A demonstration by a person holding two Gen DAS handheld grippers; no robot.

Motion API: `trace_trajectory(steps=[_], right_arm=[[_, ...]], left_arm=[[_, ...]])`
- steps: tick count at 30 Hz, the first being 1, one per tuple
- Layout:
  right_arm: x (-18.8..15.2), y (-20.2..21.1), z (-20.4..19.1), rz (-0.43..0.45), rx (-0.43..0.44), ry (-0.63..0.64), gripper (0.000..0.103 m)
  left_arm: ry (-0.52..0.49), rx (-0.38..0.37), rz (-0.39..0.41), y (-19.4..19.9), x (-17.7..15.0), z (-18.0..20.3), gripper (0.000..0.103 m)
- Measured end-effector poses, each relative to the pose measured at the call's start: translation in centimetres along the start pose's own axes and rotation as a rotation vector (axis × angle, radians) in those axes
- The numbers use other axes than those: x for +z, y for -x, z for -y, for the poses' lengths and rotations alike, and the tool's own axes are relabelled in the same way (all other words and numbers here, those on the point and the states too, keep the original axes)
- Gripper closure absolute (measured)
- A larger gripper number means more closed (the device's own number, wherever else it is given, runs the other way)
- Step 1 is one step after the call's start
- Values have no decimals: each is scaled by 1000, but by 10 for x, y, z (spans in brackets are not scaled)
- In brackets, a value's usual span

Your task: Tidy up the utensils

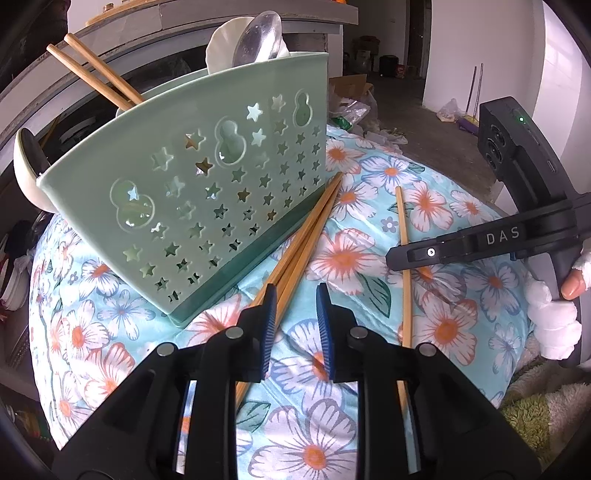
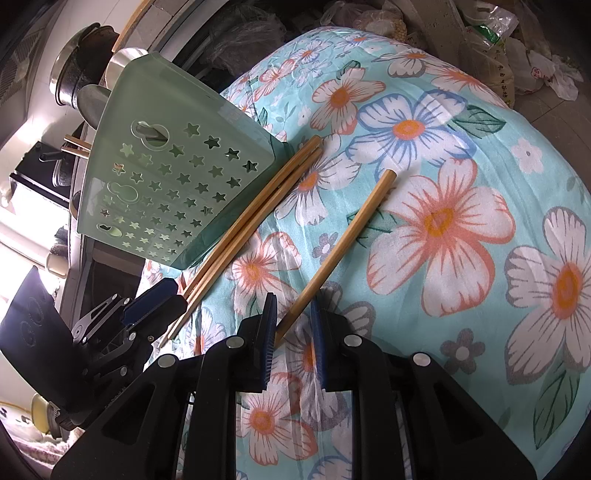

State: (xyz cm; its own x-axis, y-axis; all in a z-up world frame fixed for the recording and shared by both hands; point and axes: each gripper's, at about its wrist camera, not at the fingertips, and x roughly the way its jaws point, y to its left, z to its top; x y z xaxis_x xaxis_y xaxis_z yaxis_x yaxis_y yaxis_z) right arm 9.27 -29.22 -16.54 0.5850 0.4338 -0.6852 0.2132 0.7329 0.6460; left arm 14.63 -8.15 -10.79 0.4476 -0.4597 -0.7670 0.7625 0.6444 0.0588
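Observation:
A pale green utensil holder (image 1: pixel 184 192) (image 2: pixel 166 177) with star cut-outs stands on the floral cloth (image 1: pixel 443 206). It holds two chopsticks (image 1: pixel 96 70), a metal spoon (image 1: pixel 258 33) and a white spoon (image 1: pixel 27 166). A bunch of bamboo chopsticks (image 1: pixel 306 236) (image 2: pixel 255 218) lies along its base. Their near ends run between the pads of my left gripper (image 1: pixel 295 328) (image 2: pixel 155 302), close to the left pad, and the jaws stand apart. A single chopstick (image 1: pixel 402 229) (image 2: pixel 347 240) lies to the right. Its near part sits between the parted pads of my right gripper (image 2: pixel 294 336) (image 1: pixel 402 256), unpressed.
A hand with white-wrapped fingers (image 1: pixel 554 306) holds the right gripper's handle. Metal pots (image 2: pixel 74 66) and a counter stand behind the holder. Plastic bags (image 1: pixel 351 110) and boxes litter the floor past the table's far edge. A green shaggy mat (image 1: pixel 535 406) lies at the lower right.

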Motion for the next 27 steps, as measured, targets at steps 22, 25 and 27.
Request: trace_trajectory(steps=[22, 25, 27], right_arm=[[0, 0, 0, 0, 0, 0, 85], [0, 0, 0, 0, 0, 0, 85], [0, 0, 0, 0, 0, 0, 85]], left_arm=[[2, 2, -2, -1, -1, -1, 82], [2, 3, -2, -1, -1, -1, 82], [2, 4, -2, -1, -1, -1, 82]])
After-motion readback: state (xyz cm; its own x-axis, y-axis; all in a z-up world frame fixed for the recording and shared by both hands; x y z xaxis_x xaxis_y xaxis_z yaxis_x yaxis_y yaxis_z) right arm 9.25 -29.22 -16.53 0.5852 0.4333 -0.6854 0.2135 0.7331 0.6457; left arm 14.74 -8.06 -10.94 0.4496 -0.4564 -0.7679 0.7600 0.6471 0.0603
